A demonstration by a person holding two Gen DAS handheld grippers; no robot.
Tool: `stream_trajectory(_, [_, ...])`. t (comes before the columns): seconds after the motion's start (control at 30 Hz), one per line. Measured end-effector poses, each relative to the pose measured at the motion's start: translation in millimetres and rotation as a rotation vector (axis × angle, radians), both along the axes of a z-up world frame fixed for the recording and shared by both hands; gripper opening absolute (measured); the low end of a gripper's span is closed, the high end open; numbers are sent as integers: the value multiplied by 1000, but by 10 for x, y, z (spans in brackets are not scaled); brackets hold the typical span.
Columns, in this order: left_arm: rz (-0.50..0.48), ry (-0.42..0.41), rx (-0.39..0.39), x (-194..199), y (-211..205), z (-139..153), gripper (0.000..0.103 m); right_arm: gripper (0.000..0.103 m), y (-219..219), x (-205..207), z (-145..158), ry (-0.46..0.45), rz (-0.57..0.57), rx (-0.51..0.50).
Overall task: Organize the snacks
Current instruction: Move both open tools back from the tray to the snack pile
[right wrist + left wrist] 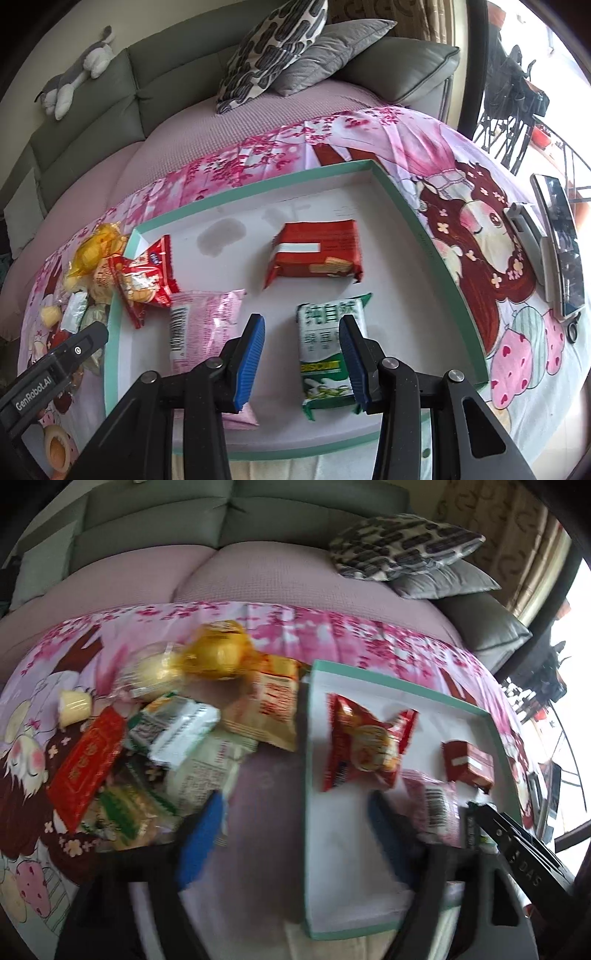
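Note:
A white tray with a teal rim (236, 177) (399, 686) lies on the pink cloth. In it lie a red snack bag (146, 280) (362, 746), a red biscuit pack (317, 254) (469, 768), a pink packet (207, 328) (436, 805) and a green-and-white biscuit packet (328, 350). My right gripper (303, 354) is open and empty over the tray, its right finger above the green packet. My left gripper (295, 830) is open and empty over the cloth between the tray and a pile of loose snacks (173, 731), also seen in the right wrist view (81, 288).
A sofa (110, 96) with cushions (273, 51) stands behind the cloth. A phone on a stand (561, 247) sits right of the tray. A plush toy (74, 74) lies on the sofa back. Each gripper's body shows in the other's view.

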State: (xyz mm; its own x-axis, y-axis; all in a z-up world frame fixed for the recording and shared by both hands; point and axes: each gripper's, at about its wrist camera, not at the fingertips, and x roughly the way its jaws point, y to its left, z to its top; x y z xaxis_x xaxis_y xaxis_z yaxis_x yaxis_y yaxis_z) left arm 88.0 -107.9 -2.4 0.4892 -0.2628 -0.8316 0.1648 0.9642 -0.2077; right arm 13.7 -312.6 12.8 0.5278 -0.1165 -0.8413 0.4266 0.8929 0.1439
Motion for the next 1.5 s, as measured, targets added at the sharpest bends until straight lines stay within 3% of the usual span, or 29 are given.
stream_trajectory(0.1, [51, -8, 2, 18, 133, -4, 88, 61, 89, 39, -2, -9, 21, 14])
stream_trajectory(0.17, [74, -16, 2, 31, 213, -10, 89, 62, 155, 68, 8, -14, 39, 12])
stream_trajectory(0.3, [102, -47, 45, 24, 317, -14, 101, 74, 285, 112, 44, -41, 65, 7])
stream_trajectory(0.43, [116, -50, 55, 34, 432, -20, 101, 88, 421, 164, 56, -55, 85, 2])
stream_trajectory(0.63, [134, -79, 68, 46, 582, 22, 101, 100, 573, 220, 74, -73, 112, -20])
stream_trajectory(1.0, [235, -145, 61, 88, 1091, 156, 101, 102, 910, 364, 116, -90, 174, -36])
stream_trajectory(1.5, [342, -46, 22, 120, 1692, 58, 101, 102, 1563, 533, 136, -126, 297, 5])
